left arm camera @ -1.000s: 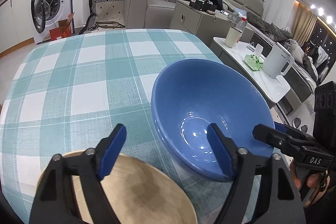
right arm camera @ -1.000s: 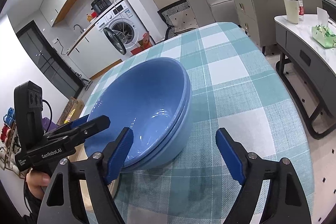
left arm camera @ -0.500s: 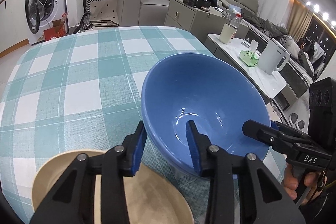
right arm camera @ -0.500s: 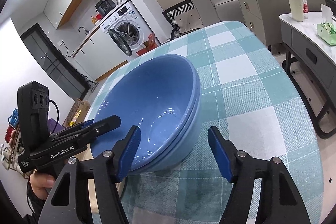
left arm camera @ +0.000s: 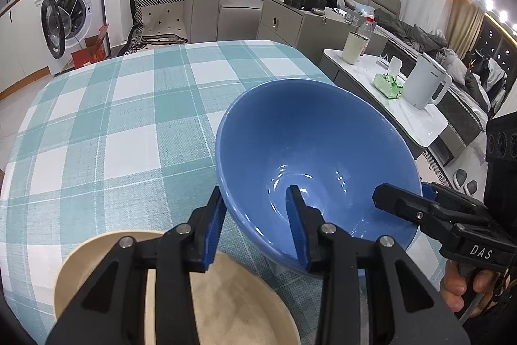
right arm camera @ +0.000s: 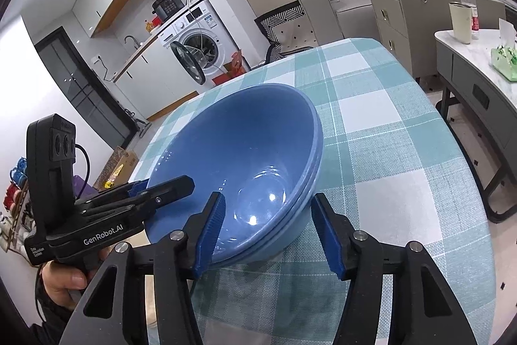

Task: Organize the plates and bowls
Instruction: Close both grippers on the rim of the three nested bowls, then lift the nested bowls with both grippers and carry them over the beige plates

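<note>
A second ago both tools stood spread wide. Now the left tool [left arm camera: 255, 227] has closed on the near rim of the blue bowls [left arm camera: 310, 157], one pad outside, one inside, pinching it. The right tool [right arm camera: 273, 231] has just been closing, straddling the opposite rim without clearly pressing. The nested bowls sit near the worktop's [left arm camera: 129, 105] right edge, beside a tan plate [left arm camera: 226, 296].

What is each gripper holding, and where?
Both grippers' jaws have just been closing. The left gripper clamps the blue bowls at the rim; the right gripper straddles the opposite rim, not visibly pressing.
</note>
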### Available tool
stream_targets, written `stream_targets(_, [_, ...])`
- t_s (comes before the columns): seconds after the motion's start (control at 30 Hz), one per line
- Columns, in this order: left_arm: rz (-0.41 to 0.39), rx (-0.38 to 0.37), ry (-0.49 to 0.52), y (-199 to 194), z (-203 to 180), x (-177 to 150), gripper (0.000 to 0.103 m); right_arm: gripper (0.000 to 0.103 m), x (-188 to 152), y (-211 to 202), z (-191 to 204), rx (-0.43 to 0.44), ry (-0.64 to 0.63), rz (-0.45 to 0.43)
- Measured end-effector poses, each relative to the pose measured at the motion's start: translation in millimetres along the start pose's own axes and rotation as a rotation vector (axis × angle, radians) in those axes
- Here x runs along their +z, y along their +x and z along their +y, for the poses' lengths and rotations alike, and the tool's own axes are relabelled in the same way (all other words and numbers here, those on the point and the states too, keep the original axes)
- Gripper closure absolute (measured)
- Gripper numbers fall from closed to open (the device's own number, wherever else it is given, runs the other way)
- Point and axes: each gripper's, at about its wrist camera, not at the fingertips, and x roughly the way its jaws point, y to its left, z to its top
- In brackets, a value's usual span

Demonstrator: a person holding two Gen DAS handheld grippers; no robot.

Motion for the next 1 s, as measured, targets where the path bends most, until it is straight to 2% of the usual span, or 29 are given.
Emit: stream_targets(1.0, [-0.023, 0.028, 0.015, -13, -6, 1, 0.067, 0.05, 1, -10, 4, 0.009, -0.013, -0.023])
